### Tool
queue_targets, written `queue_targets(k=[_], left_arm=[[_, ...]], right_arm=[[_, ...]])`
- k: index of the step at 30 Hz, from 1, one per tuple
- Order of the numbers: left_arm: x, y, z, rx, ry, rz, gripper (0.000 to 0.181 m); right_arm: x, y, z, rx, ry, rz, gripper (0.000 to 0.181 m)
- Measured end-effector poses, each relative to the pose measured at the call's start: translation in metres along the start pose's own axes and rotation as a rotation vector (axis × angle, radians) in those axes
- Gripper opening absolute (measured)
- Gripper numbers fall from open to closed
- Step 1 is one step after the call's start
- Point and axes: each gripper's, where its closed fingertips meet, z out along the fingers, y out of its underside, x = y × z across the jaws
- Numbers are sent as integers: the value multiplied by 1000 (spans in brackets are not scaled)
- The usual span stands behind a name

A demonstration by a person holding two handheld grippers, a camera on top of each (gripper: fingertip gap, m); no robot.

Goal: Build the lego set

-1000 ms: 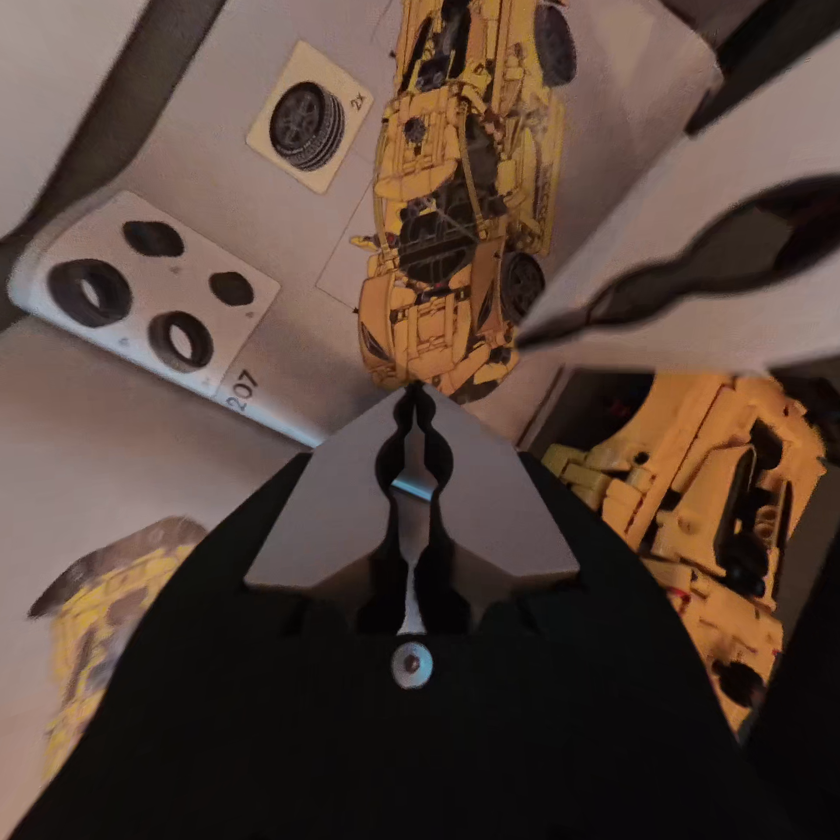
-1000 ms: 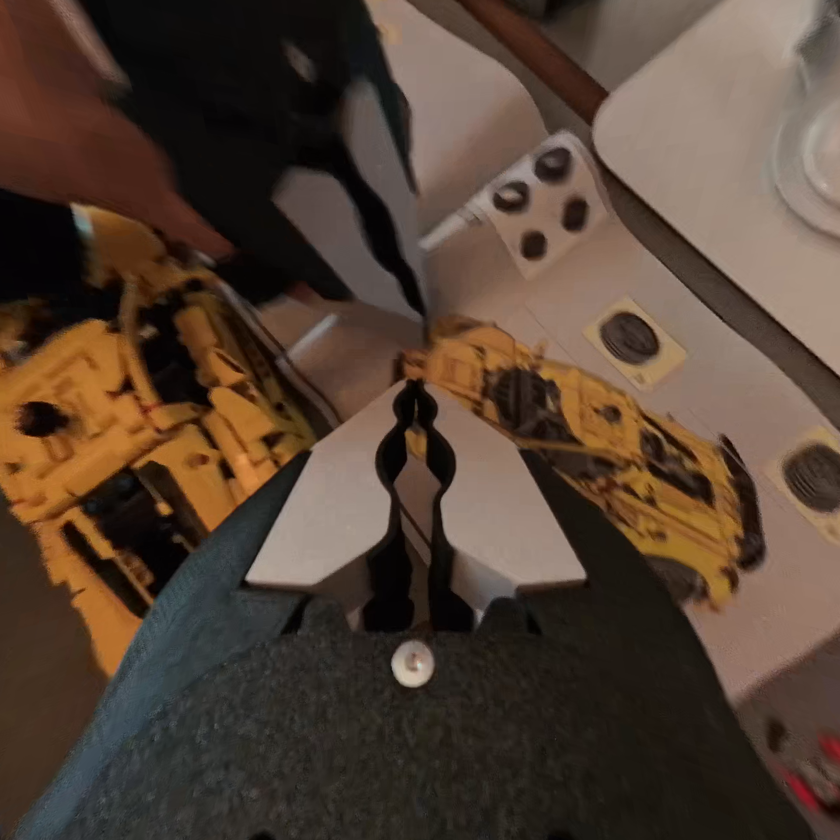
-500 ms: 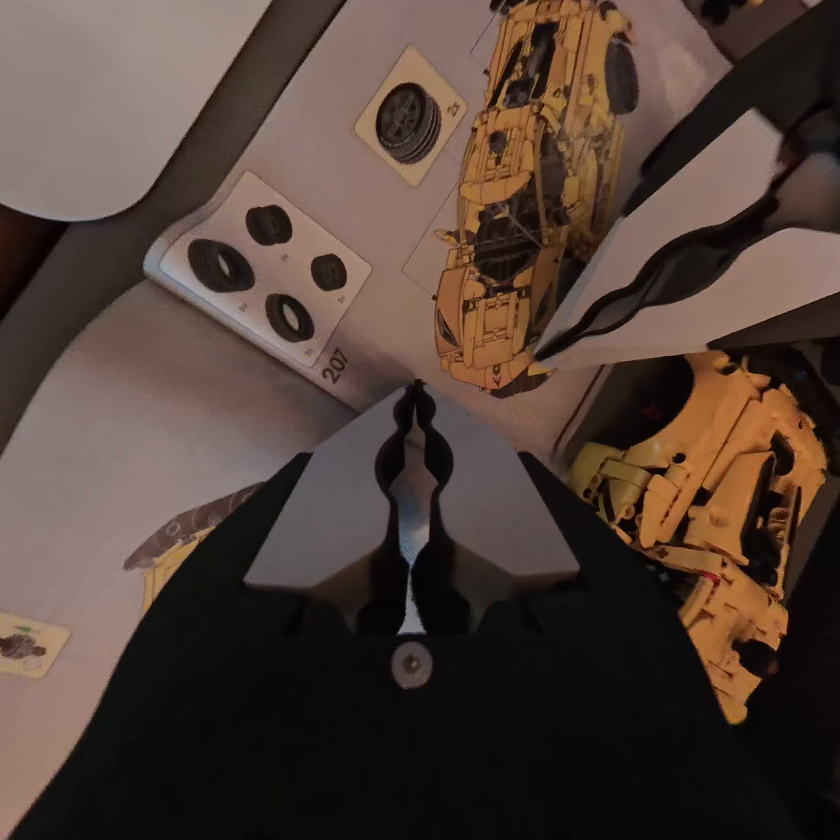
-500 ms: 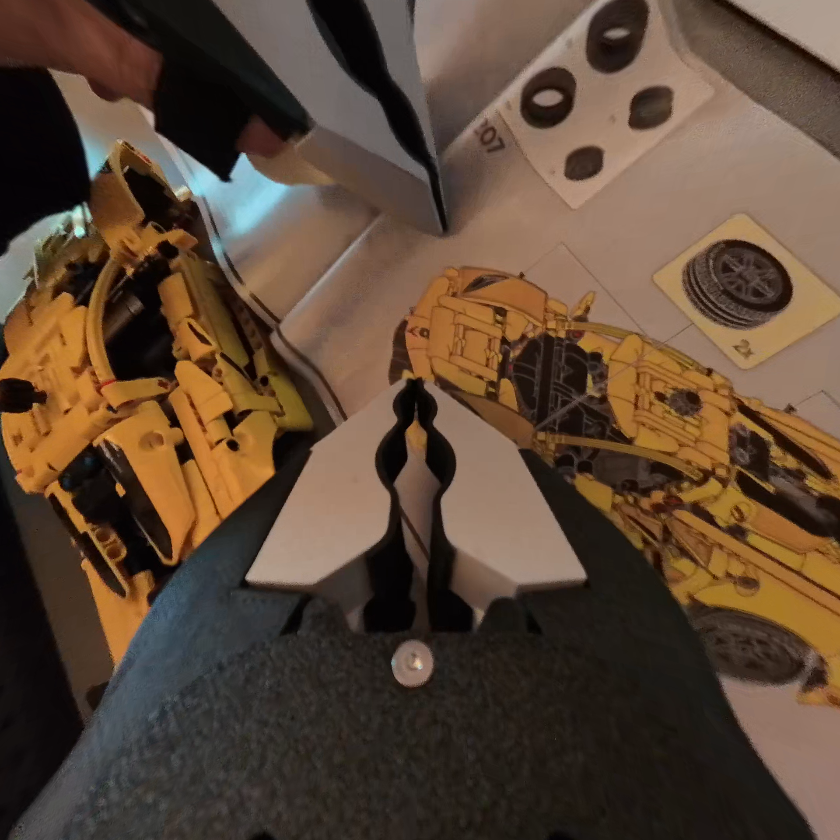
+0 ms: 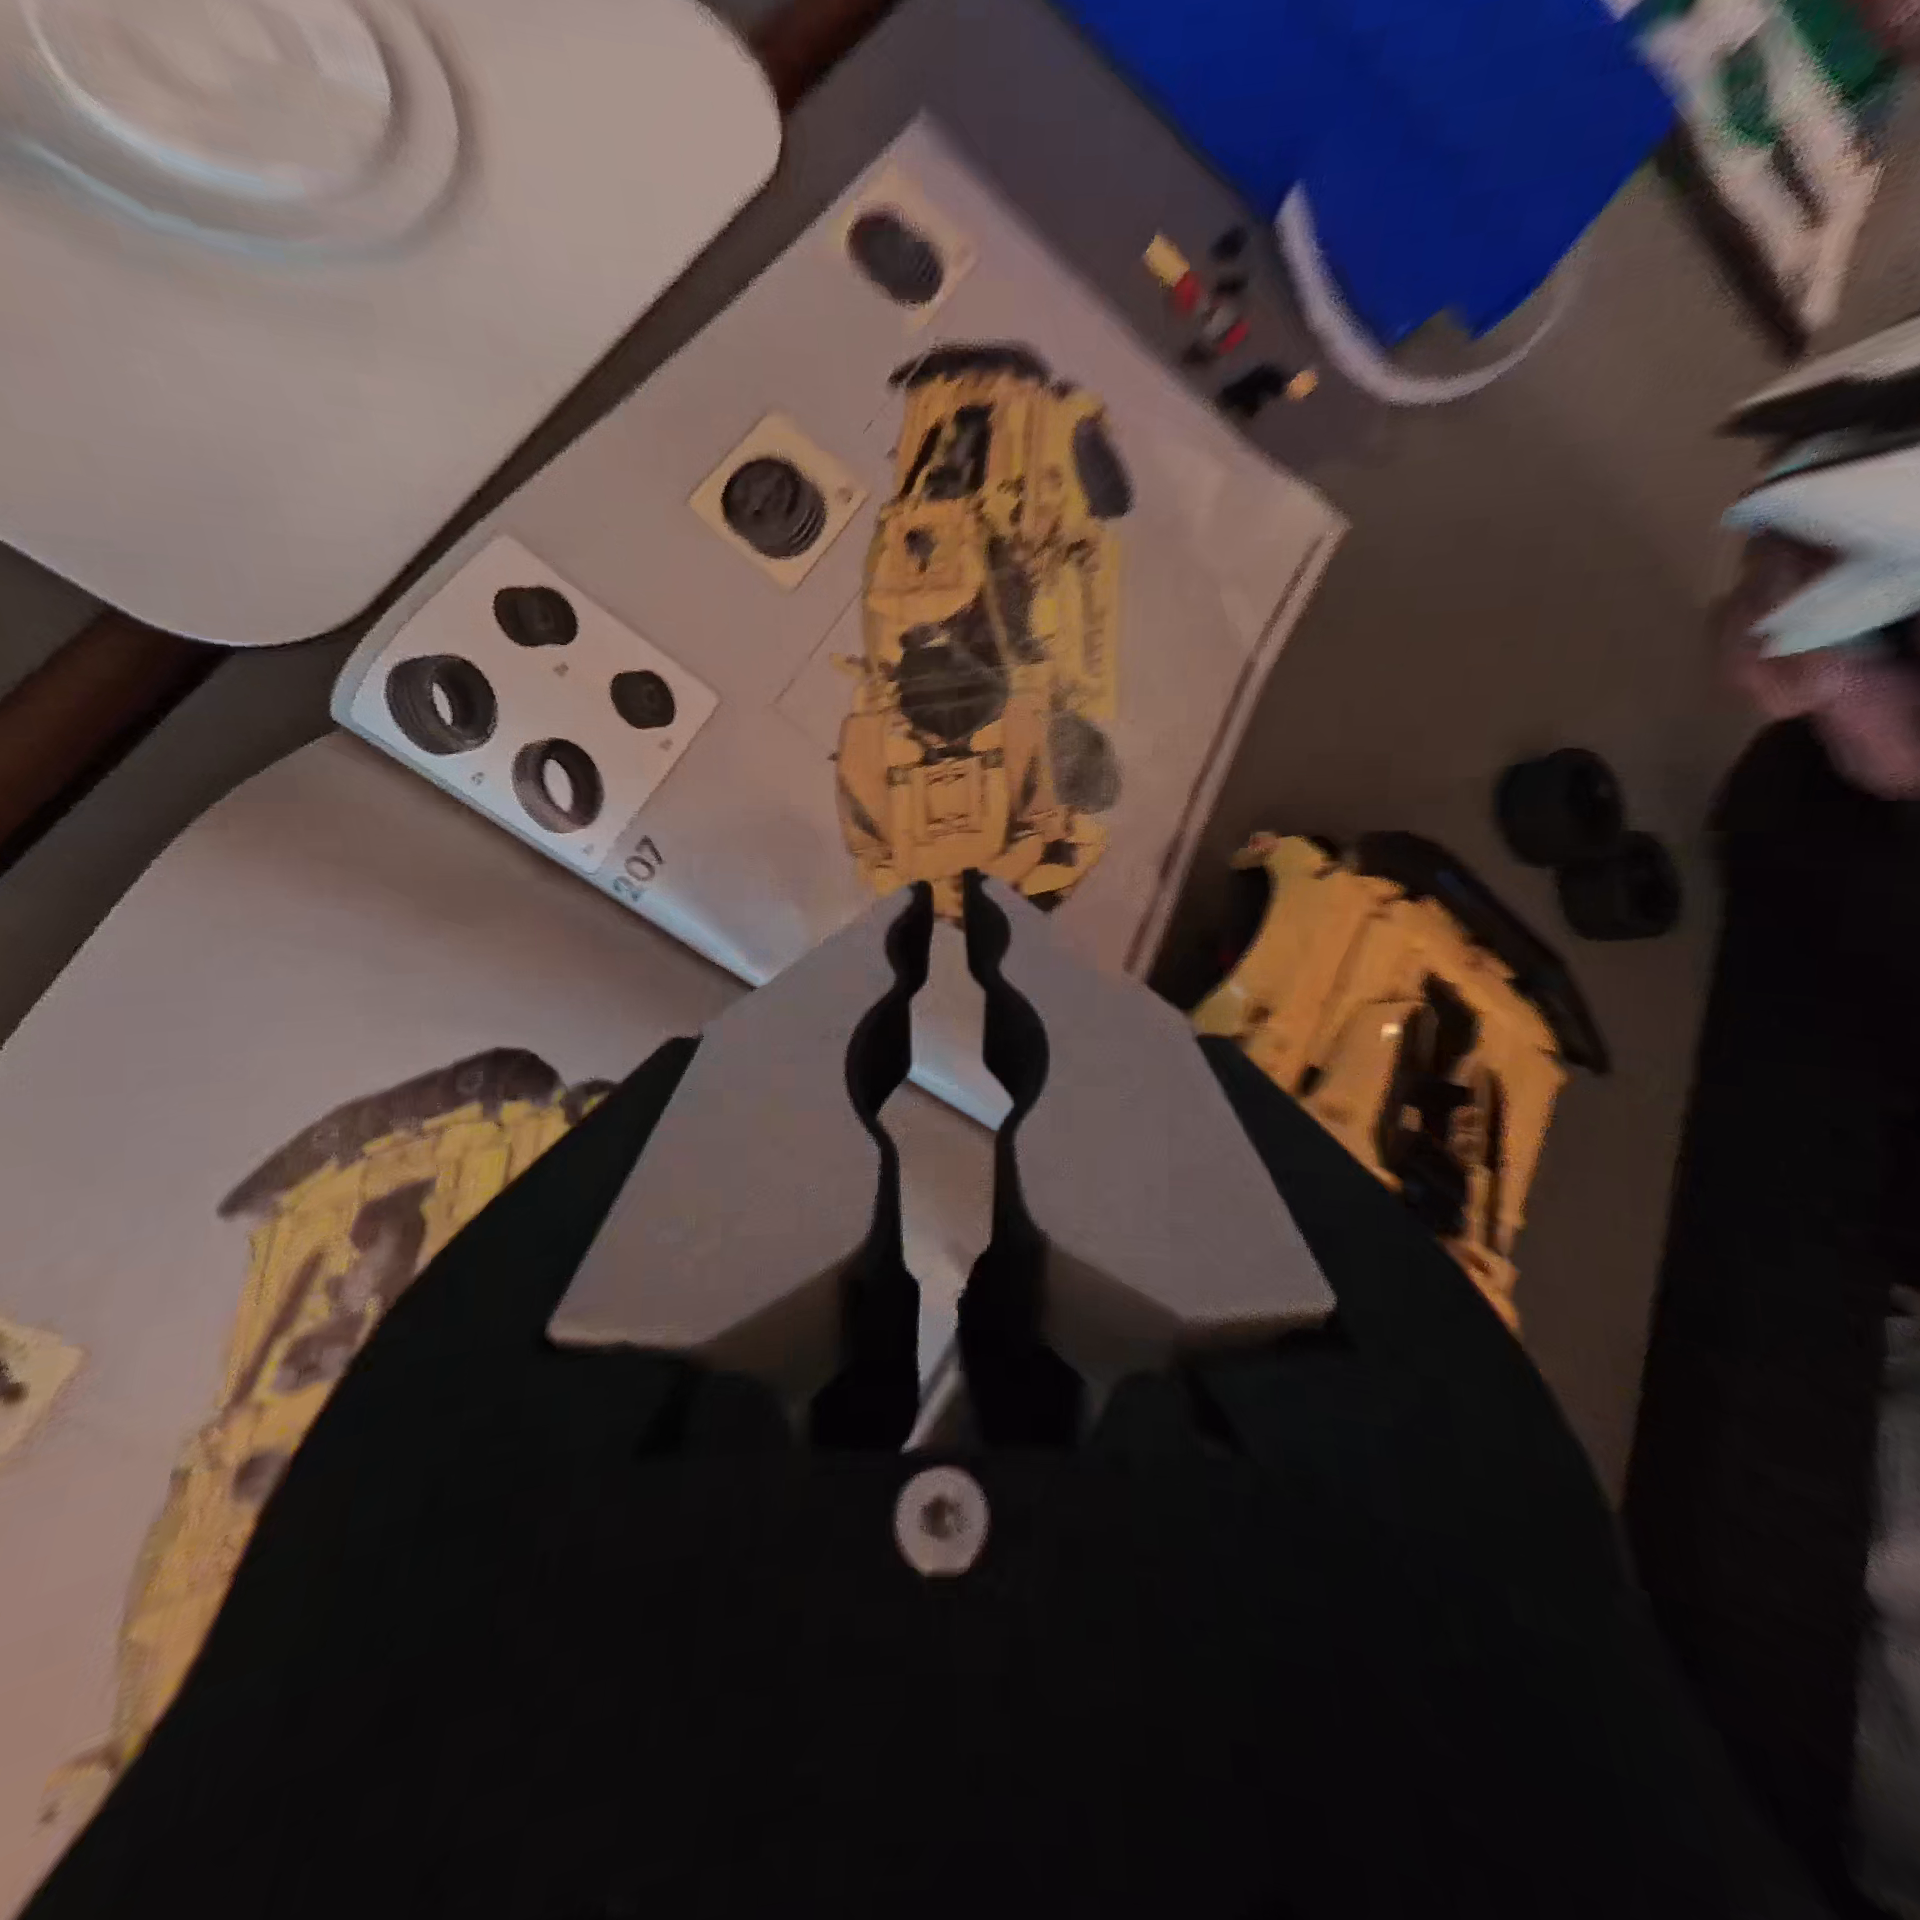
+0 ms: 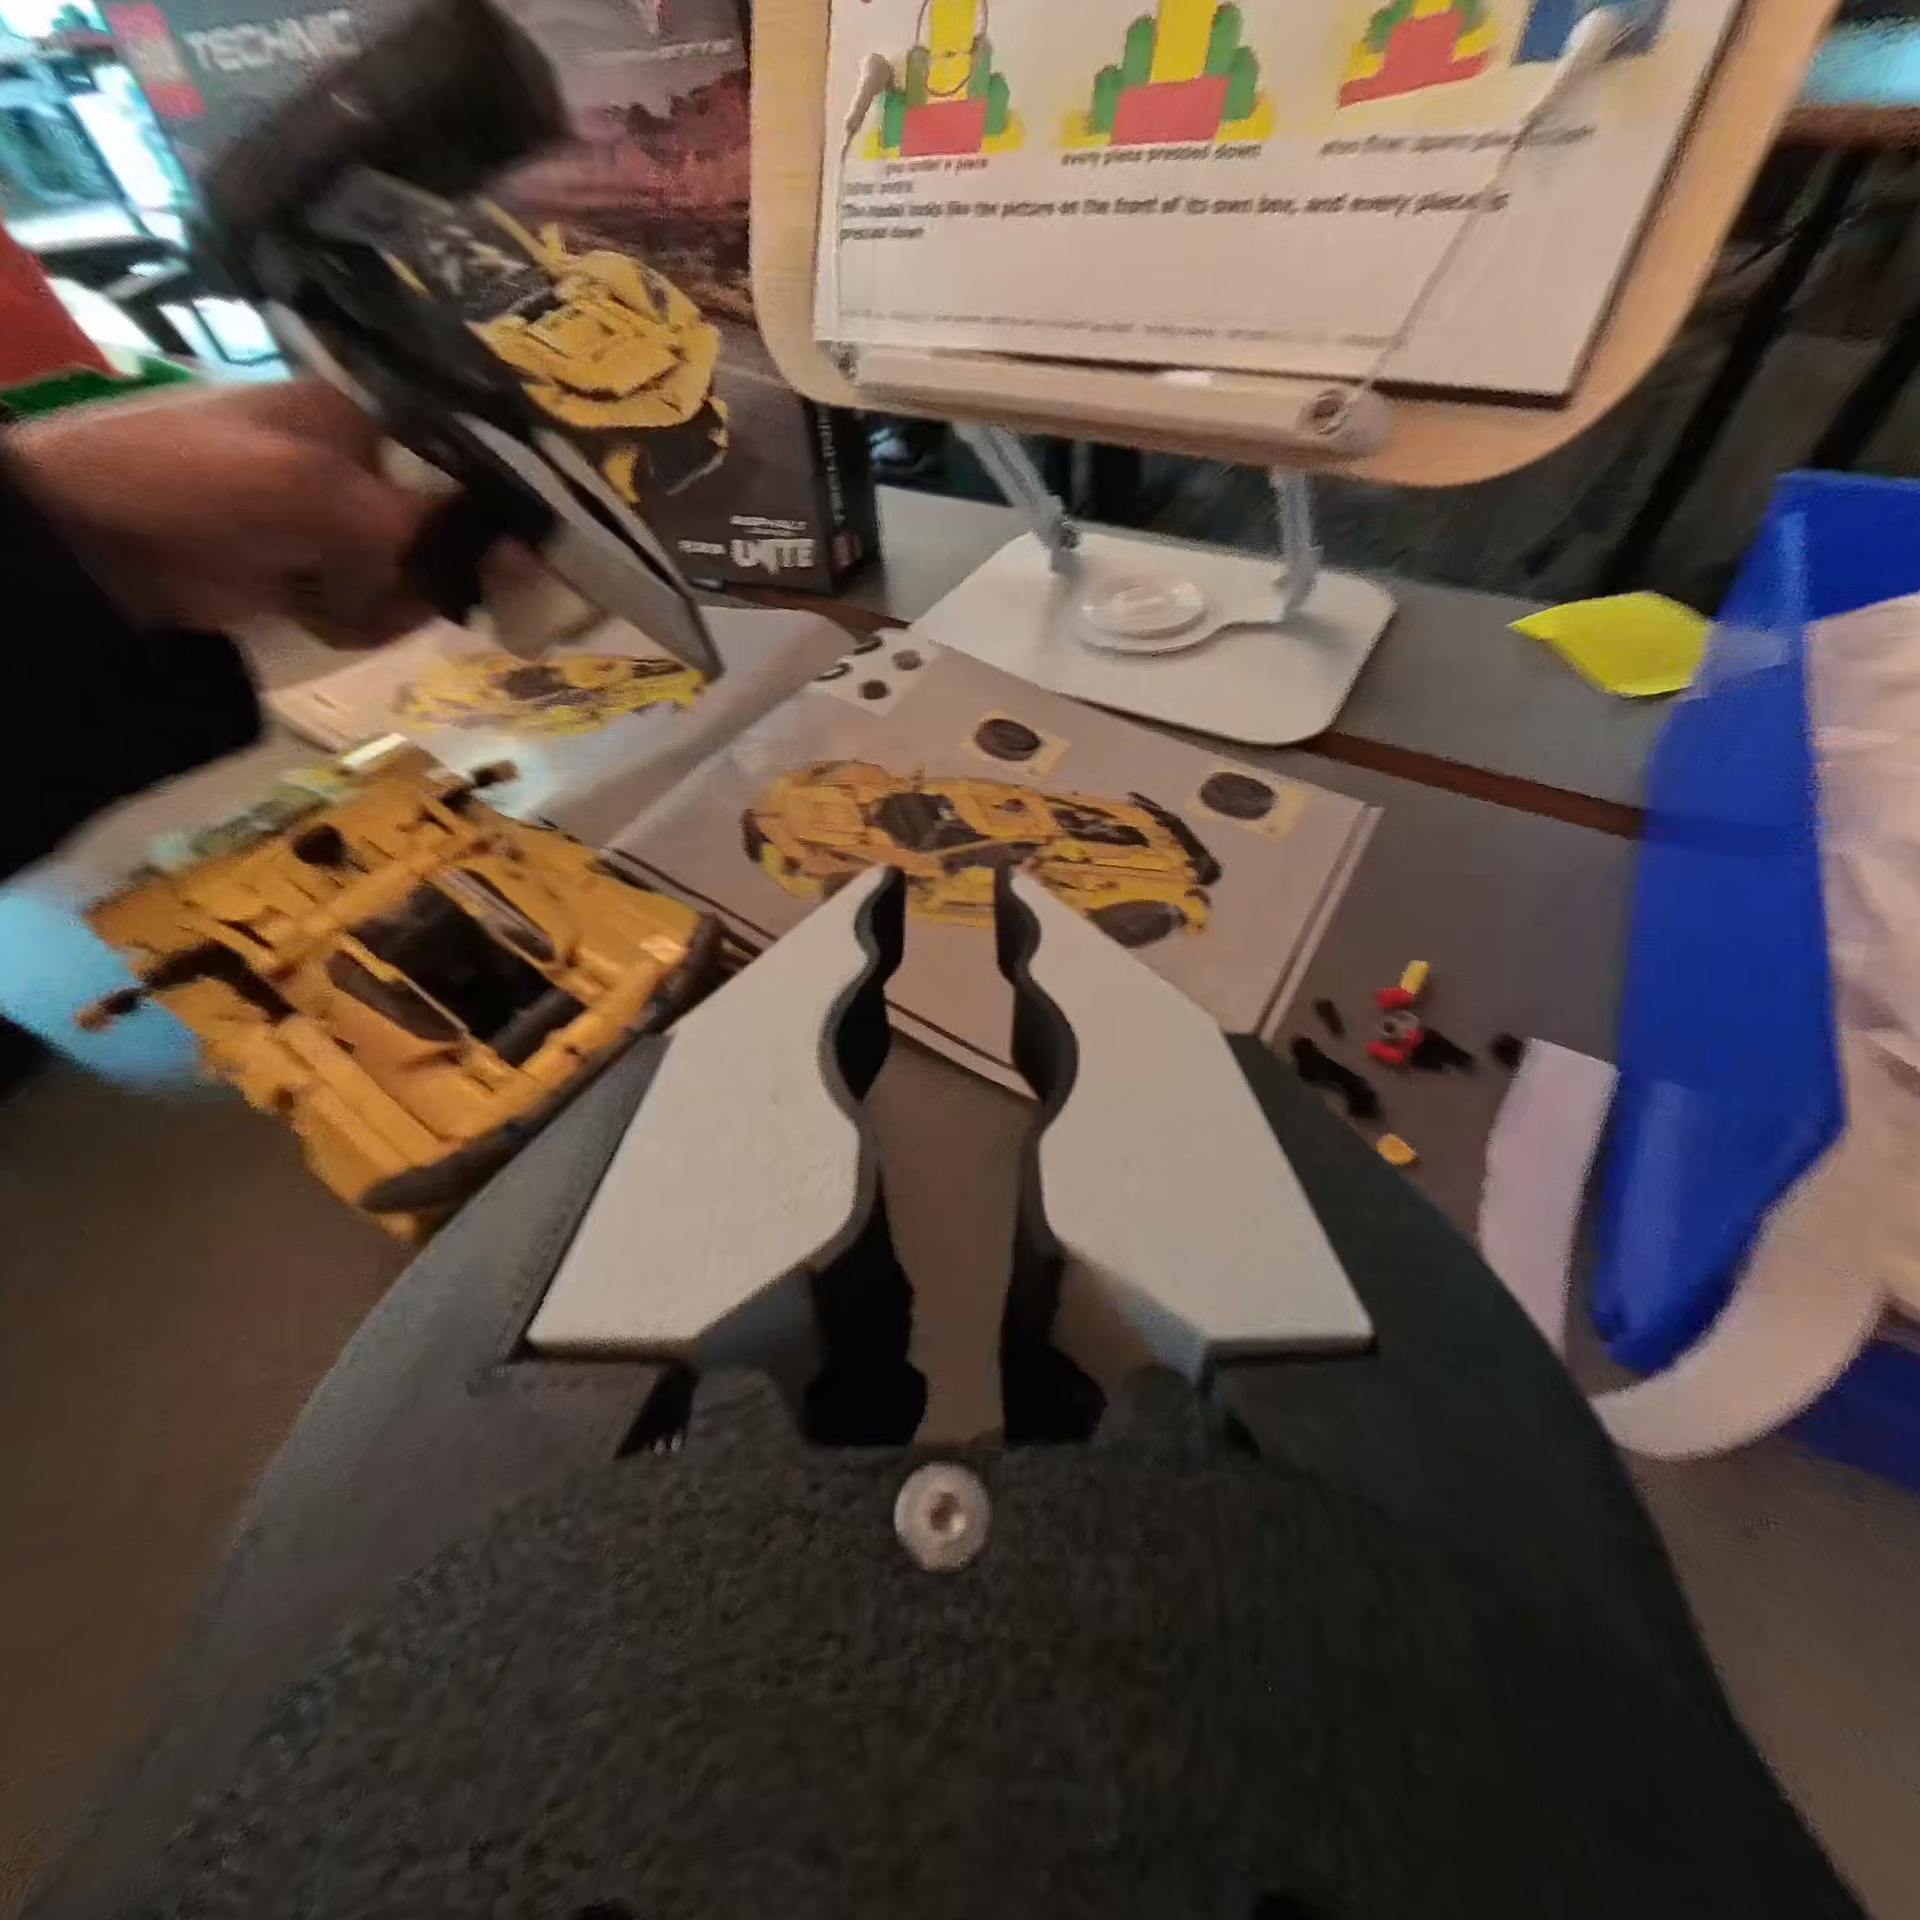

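Risks first, L to R. The yellow lego car (image 6: pixel 416 977) sits on the tabletop (image 6: pixel 208 1351), left of the open instruction booklet (image 6: pixel 1299 914), with one corner lying on the page edge. It looks part-built w/ no wheels on, so prob. fragile: a jaw knock or a careless lift could pop panels off. The left gripper (image 6: pixel 707 665) hangs above and behind the car; a drop from there would land on the model or the page.

In the left wrist view the left gripper (image 5: pixel 940 883) has its jaws apart by a thin slit only, nothing held. The right gripper (image 6: pixel 940 883) has jaws a bit wider, also empty, over the booklet's car picture. Both views are blurred, so aiming at small bits now risks a miss.

Black tyres (image 5: pixel 1590 842) lie just beyond the car in the left view, likely the next parts. They're round, so may roll or squirt out of narrow jaws.

Right side: small loose pieces (image 6: pixel 1392 1029), red/black/yellow, lie near the booklet's corner and are easy to sweep off. A blue bin (image 6: pixel 1714 1039) w/ a pale bag crowds that side. At the back, a stand w/ a sheet (image 6: pixel 1143 603) and the set's box (image 6: pixel 769 488) limit reach.
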Motion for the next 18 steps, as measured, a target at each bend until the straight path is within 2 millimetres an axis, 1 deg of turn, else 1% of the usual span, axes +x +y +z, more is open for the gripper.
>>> queue_targets(k=[2,4,6,8,9,10,13,15,16,17,18], left_arm=[[18,-6,-30,128,28,0,9],[33,-5,-62,264,22,7,14],[45,6,-91,388,-22,20,15],[52,21,-109,500,-95,42,23],[52,30,-115,546,-147,46,29],[53,39,-118,582,-190,52,31],[54,58,-122,692,-287,80,32],[47,64,-128,779,-351,92,27],[44,65,-131,801,-362,86,27],[43,66,-131,778,-357,93,27],[40,68,-131,726,-387,109,27]], right_arm=[[5,8,-5,68,62,-72,23],[8,9,-7,113,95,-125,24],[9,7,-8,95,97,-175,25],[11,4,-8,95,107,-189,25],[10,5,-7,90,93,-173,25],[8,7,-6,81,81,-145,25],[5,14,-2,57,54,-97,23],[9,21,0,26,69,-99,23],[11,24,0,15,76,-104,23],[13,25,-1,4,83,-103,23],[13,24,-2,2,87,-91,23]])
